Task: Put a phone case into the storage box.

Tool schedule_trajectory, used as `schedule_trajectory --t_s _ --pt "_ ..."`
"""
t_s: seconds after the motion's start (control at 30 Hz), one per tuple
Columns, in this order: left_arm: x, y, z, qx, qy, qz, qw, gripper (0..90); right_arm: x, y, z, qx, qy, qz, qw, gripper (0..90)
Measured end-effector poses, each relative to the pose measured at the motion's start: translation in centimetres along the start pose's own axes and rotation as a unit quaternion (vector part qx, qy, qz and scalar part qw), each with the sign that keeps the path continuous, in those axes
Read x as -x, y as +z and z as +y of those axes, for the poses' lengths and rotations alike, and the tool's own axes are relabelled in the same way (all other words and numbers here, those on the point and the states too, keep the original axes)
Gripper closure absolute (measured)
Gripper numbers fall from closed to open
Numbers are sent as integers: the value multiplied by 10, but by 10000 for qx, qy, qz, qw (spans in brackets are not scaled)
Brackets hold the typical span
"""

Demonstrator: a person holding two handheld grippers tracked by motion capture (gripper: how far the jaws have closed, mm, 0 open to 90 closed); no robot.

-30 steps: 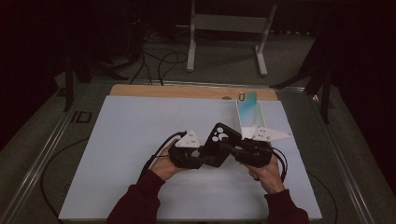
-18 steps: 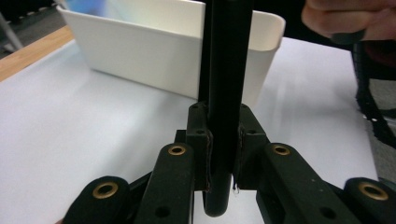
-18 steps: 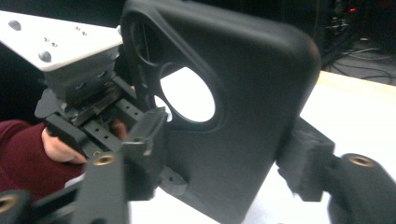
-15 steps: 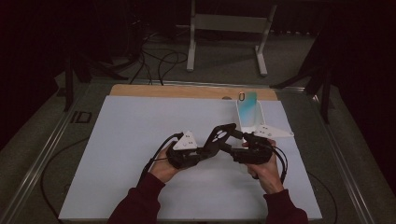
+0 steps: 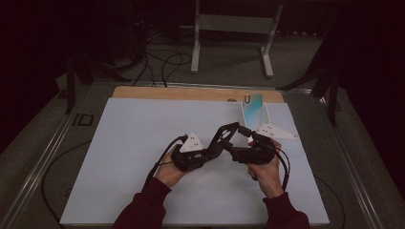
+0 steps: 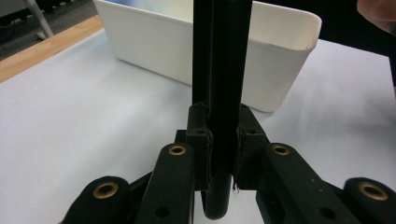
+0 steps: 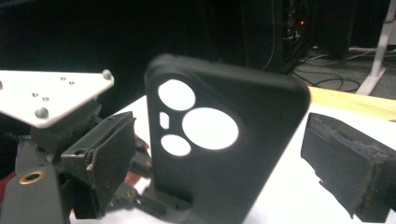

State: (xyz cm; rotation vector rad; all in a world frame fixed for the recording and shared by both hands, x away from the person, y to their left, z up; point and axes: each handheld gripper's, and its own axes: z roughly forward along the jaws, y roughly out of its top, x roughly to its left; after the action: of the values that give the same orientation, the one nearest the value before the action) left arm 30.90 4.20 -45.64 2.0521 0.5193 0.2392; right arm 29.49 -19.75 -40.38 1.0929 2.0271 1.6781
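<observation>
The left hand-held gripper (image 5: 216,143) is clamped on the edge of a black phone case (image 7: 224,149), held upright above the tabletop (image 5: 143,143); the right hand-held gripper (image 5: 241,143) has just been opening, its jaws apart either side of the case. A white bin (image 6: 205,51) stands just behind; a grey frame (image 5: 234,28) stands on the floor beyond.

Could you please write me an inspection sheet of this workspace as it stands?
Surface: white mat on a wooden table.
Job's things: black phone case with camera cutouts, held upright; white bin at the mat's far right.
Clutter: nothing seen.
Grippers: left hand-held gripper shut on the phone case's edge; right hand-held gripper open, its jaws having just been opening, the case between them but untouched by the pads.
Cables: one trails from each gripper toward the person; more lie on the floor behind the table.
Surroundings: dark room, white stand legs beyond the table.
</observation>
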Motion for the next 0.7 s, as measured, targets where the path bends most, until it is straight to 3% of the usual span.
schedule_trajectory --t_s 0.2,0.5,0.7 --pt "4 2 1 51 -44 -112 9999 803 -5 10 3 57 128 -248 9996 111" --pt "10 11 2 9 -95 -335 9994 804 -8 15 5 108 240 -373 9990 118" --pt "9 9 2 -22 -41 -282 9996 800 -9 14 5 102 180 -420 9989 134"
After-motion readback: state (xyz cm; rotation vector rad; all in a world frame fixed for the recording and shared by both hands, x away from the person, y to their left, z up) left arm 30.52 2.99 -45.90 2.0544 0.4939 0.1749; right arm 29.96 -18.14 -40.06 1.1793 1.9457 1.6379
